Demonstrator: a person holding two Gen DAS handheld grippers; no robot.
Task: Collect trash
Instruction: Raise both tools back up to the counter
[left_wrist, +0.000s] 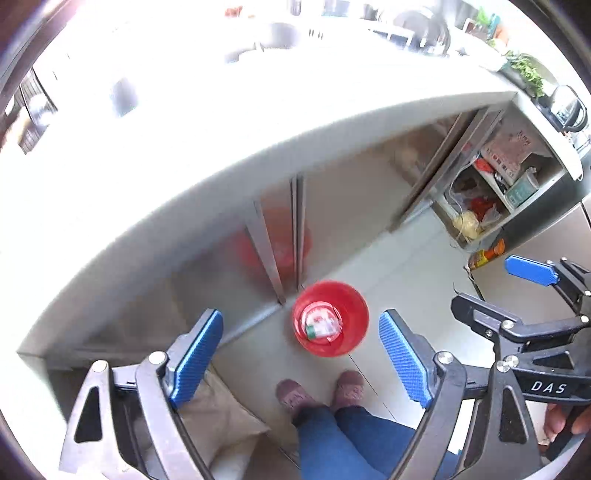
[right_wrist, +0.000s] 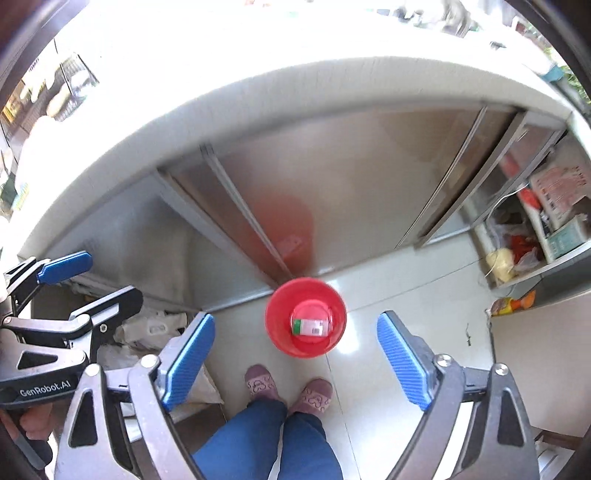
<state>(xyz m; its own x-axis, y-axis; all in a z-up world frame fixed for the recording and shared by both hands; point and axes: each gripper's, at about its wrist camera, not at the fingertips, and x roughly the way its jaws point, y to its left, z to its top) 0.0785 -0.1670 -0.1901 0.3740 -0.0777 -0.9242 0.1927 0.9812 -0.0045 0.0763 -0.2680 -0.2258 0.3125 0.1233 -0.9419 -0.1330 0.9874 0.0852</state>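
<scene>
Fingers of both the left gripper (left_wrist: 301, 360) and right gripper (right_wrist: 295, 360) spread wide and empty above a red bin (right_wrist: 306, 317) on the floor, one carton (right_wrist: 309, 326) inside, suggesting the next move is seeking more trash.

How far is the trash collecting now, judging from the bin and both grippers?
Done: one small carton lies in the red bin on the floor. In hand: nothing; the left gripper and right gripper are open and empty above the bin. Left: no other loose trash can be identified from these views.
</scene>
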